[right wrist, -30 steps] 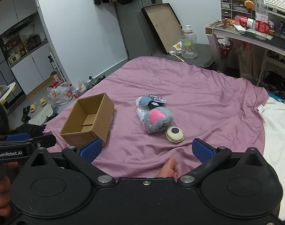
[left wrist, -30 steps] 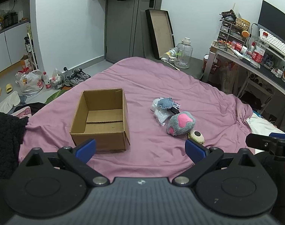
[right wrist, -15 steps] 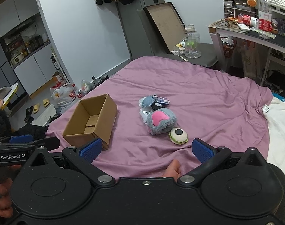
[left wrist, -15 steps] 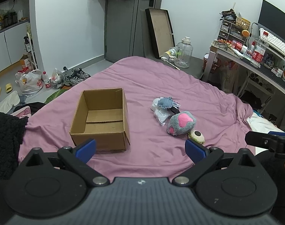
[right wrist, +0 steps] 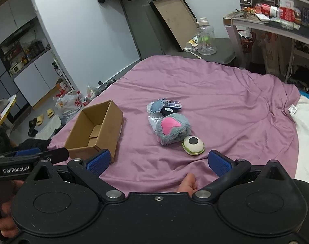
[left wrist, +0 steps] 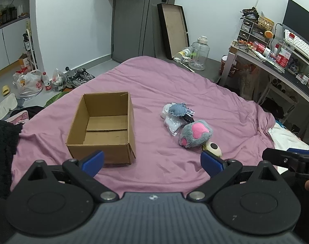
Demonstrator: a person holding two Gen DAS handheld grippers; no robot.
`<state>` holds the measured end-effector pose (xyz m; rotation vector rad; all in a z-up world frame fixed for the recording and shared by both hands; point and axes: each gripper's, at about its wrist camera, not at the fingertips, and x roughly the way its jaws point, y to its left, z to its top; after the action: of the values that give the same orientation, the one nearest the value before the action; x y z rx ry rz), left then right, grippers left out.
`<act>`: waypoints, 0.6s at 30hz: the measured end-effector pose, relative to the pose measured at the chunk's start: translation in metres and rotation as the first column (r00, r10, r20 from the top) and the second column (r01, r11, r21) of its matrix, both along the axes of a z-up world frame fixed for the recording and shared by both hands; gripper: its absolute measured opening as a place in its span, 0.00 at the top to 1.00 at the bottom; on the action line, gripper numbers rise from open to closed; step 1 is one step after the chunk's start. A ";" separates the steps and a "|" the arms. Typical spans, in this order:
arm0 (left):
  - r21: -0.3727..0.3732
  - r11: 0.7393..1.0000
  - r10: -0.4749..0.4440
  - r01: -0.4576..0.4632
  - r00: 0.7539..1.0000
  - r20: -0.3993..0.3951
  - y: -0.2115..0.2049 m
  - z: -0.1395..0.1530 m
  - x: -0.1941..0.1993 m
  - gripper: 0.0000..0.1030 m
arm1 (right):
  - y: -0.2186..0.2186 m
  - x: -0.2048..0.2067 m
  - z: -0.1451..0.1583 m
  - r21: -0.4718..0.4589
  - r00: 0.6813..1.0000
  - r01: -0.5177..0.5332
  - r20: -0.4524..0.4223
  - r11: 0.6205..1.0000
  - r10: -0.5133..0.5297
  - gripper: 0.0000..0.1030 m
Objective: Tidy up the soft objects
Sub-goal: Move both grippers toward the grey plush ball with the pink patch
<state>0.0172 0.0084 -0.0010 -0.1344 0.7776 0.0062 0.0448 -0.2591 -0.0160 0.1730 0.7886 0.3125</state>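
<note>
On the purple bed [left wrist: 154,85], a brown box [left wrist: 102,127] sits on the left with nothing in it. To its right lies a small pile of soft toys: a blue one [left wrist: 178,109], a gray paw with a pink pad [left wrist: 196,134], and a round eye toy [left wrist: 212,148]. The left tool [left wrist: 152,160] and right tool [right wrist: 158,160] both hang wide apart, holding nothing.
</note>
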 end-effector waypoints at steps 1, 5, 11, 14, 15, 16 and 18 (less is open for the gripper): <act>-0.003 1.000 -0.006 0.006 1.000 0.000 -0.001 -0.001 0.002 0.03 | -0.002 0.003 -0.002 0.007 1.000 0.004 -0.001 1.000 -0.004 0.00; 0.019 1.000 -0.013 0.013 1.000 0.015 -0.008 -0.005 0.009 0.03 | -0.012 0.011 -0.008 0.043 0.999 0.044 0.019 0.998 -0.045 0.00; -0.029 1.000 -0.002 0.002 1.000 -0.002 -0.012 -0.020 0.024 0.03 | -0.024 0.030 -0.023 0.087 0.997 0.079 -0.010 0.993 -0.079 0.00; -0.041 0.999 -0.001 0.000 0.999 -0.034 -0.016 -0.030 0.035 0.04 | -0.029 0.040 -0.034 0.115 0.995 0.092 -0.036 0.989 -0.089 0.03; -0.045 0.999 0.000 -0.002 0.999 -0.044 -0.017 -0.033 0.038 0.04 | -0.031 0.043 -0.038 0.121 0.995 0.096 -0.048 0.988 -0.091 0.05; -0.044 0.999 0.001 -0.003 0.999 -0.052 -0.019 -0.035 0.042 0.04 | -0.032 0.048 -0.043 0.135 0.994 0.100 -0.065 0.986 -0.092 0.08; -0.042 0.999 0.002 -0.005 0.998 -0.060 -0.021 -0.039 0.049 0.04 | -0.034 0.054 -0.050 0.159 0.992 0.106 -0.090 0.982 -0.093 0.09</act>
<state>0.0666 -0.0125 -0.0403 -0.1767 0.8379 -0.0028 0.0990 -0.2934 -0.0660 0.3801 0.8325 0.2765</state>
